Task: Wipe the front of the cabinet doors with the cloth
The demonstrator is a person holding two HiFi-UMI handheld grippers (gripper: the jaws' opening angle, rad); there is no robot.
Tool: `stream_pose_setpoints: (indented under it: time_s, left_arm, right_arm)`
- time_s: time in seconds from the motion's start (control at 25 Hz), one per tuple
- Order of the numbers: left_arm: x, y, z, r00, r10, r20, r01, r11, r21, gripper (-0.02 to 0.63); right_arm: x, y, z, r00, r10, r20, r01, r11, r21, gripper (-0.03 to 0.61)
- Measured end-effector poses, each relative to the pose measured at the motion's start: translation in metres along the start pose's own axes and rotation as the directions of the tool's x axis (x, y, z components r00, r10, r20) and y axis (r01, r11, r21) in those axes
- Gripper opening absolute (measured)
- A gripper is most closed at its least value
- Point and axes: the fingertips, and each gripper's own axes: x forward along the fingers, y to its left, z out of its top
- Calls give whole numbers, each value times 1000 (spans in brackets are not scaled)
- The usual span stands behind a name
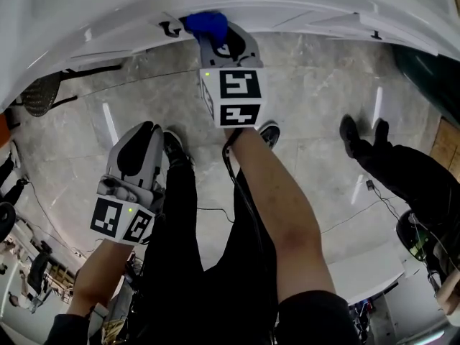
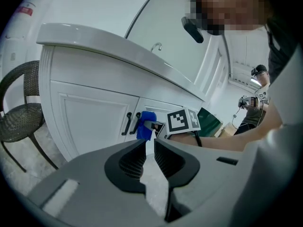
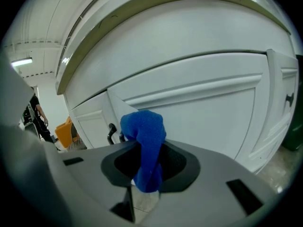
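Left gripper (image 2: 149, 145): held low and back from the work, beside the person's leg in the head view. Its jaws are drawn nearly together with only a thin slit between them. Nothing is held.

Right gripper (image 3: 149, 150): reached forward to the cabinet. Its jaws are clenched on the cloth (image 3: 144, 131), which is blue and bunched. One wad stands above the jaw tips and a tail hangs below them.

Cloth position: at the cabinet door (image 3: 203, 108), just beside the pair of dark door handles (image 2: 128, 123) where two doors meet. The head view shows the wad against the white front. Firm contact cannot be confirmed from any view.

Beyond: the countertop (image 2: 118, 46) overhangs the doors, and a wicker chair (image 2: 21, 112) stands near the left end of the cabinet.

Task status (judgement): wiping is in hand near the middle of the cabinet. The doors show no streaks or damp marks, so the area already covered cannot be determined. Treat the raised panels on both sides of the handles, and the frame edges, as remaining.
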Motion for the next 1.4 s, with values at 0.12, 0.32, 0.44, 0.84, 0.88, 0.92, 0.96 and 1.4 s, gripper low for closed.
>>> stream_pose_setpoints:
  time_s: [0.12,0.32,0.44,0.84,0.88,0.92,0.96,1.4]
  left_arm:
    - [15,-15,-3,1000,-11,-13,10,1000,-1,57]
    - [52,-54,-5,998,-53,-32,53,998,15,57]
    - [73,-85,-2,996,-81,-36,82,996,25,57]
    - [103,-156,0,988,-152,-38,154,987,49,57]
    - [102,-156,0,988,-153,-37,155,987,52,57]
    - [100,-155,0,988,-152,-34,153,987,53,57]
    - [97,-153,0,988,-148,-31,150,987,53,57]
    - [36,-51,-9,999,-44,11,44,999,7,57]
  right_arm:
    - [-10,-28,3,1000,-31,3,31,999,9,86]
    - [-26,-91,-4,997,-76,-22,76,997,15,86]
    - [-42,-132,0,993,-113,-21,113,993,19,86]
    - [-83,-211,4,981,-190,-20,191,982,13,86]
    - [-87,-218,5,978,-209,-14,209,977,29,86]
    - [-89,-223,5,974,-224,-11,224,974,42,86]
    - [-92,-224,4,972,-237,-9,237,970,54,86]
    - [-34,-88,-53,991,-109,-76,112,993,46,86]
